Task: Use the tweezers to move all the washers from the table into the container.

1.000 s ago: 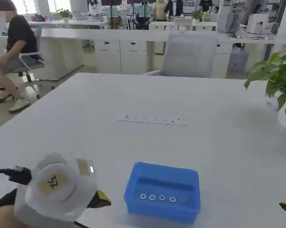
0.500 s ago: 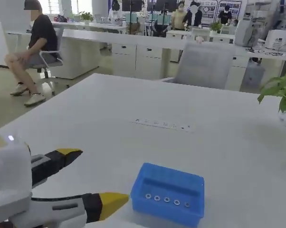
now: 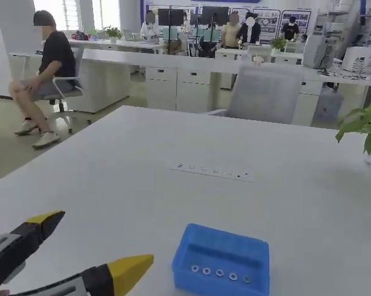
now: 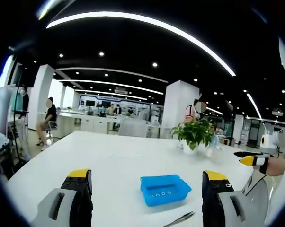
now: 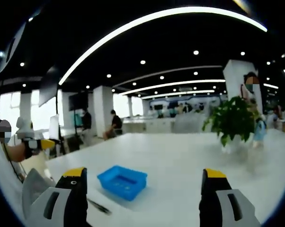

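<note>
A blue container (image 3: 221,265) stands on the white table (image 3: 124,179) and holds a row of several washers (image 3: 219,272). My left gripper (image 3: 90,243) is at the bottom left of the head view, open, with yellow-tipped jaws spread wide and nothing between them. In the left gripper view the left gripper (image 4: 146,189) faces the container (image 4: 165,188), with the tweezers (image 4: 180,218) lying on the table just in front. My right gripper (image 5: 142,189) is open and empty too. The container (image 5: 122,181) and tweezers (image 5: 100,206) lie ahead of it to the left.
A potted plant (image 3: 364,123) stands at the table's right edge. A socket strip (image 3: 210,169) is set into the tabletop beyond the container. A grey chair (image 3: 265,92) stands at the far side. A person sits on a chair (image 3: 47,68) at far left.
The head camera has tilted and shifted. The left gripper has turned from showing its back to pointing its open jaws rightward, then sunk toward the lower left corner.
</note>
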`<state>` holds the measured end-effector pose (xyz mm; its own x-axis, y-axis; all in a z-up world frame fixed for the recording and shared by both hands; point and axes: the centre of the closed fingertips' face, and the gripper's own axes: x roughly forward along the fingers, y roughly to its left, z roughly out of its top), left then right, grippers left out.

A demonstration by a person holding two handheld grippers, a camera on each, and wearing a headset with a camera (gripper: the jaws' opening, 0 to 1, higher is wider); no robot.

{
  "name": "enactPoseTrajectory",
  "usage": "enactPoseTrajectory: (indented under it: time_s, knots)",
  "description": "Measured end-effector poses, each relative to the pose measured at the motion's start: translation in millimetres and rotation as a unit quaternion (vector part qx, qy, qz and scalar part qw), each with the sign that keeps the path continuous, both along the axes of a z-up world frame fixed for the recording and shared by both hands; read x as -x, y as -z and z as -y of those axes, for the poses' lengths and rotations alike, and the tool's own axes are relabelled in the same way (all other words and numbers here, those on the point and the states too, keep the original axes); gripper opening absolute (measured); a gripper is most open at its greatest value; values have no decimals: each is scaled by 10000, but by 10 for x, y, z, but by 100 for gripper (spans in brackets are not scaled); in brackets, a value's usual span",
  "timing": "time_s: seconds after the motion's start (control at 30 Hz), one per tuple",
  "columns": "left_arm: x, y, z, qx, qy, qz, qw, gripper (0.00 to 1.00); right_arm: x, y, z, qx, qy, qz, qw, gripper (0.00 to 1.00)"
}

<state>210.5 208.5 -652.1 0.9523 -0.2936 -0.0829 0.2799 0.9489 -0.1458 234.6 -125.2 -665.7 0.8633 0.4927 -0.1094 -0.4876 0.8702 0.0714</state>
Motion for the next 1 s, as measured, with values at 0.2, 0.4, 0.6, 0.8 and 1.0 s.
enactPoseTrajectory:
  time_s: [0.2,0.4,0.6,0.8,1.0]
  knots:
    - [0,23,41,174,-66,21,9998,99,2,49,-86,219,-113,-81,9997,99]
    - [20,100,33,149,-82,-95,9998,99,-29,110,-128,292,-146,-208,9993,99]
    - [11,127,40,226,-150,-127,9996,99,-108,127,-166,313,-190,-290,9989,99]
    - [-4,203,68,177,-93,-278,9994,96,-132,166,-207,322,-214,-371,9986,99]
    - [-31,208,80,184,-52,-292,9994,97,-140,193,-215,350,-225,-425,9982,99]
